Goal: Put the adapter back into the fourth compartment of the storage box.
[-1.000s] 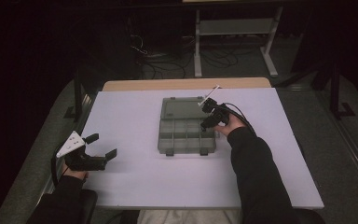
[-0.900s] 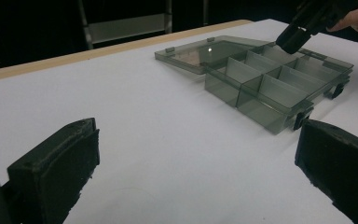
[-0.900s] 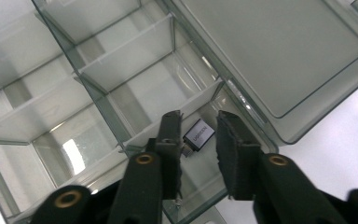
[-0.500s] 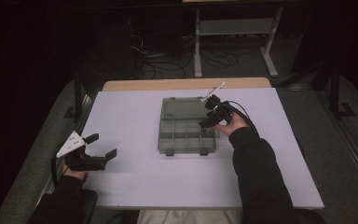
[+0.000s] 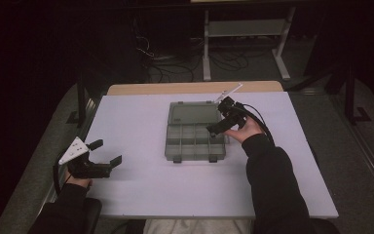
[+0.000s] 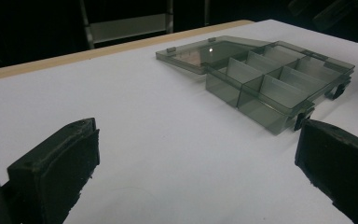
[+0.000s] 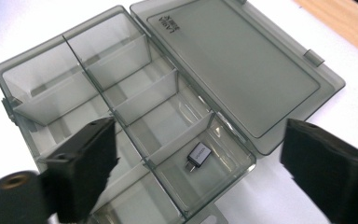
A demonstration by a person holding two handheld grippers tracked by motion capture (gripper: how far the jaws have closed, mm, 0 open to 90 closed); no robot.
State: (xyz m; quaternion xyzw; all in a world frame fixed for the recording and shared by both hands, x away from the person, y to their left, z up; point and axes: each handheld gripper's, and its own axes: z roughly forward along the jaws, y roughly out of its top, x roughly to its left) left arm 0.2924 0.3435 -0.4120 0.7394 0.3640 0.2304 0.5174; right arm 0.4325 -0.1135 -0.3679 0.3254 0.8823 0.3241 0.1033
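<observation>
One small adapter lies in a corner compartment of the open organiser box mid-desk, so placing looks done. Right hand-held gripper hovers above, jaws wide, empty; left hand-held gripper idles apart, likewise open and empty.

Right gripper view: small adapter in a corner compartment of the organizer box; its label print is too small to read. The box's near corner is cut by the bottom edge. Lid lettering is blurred and unreadable.

High view: the adapter is too small to make out. Background beyond the counter is too dark to identify.
</observation>
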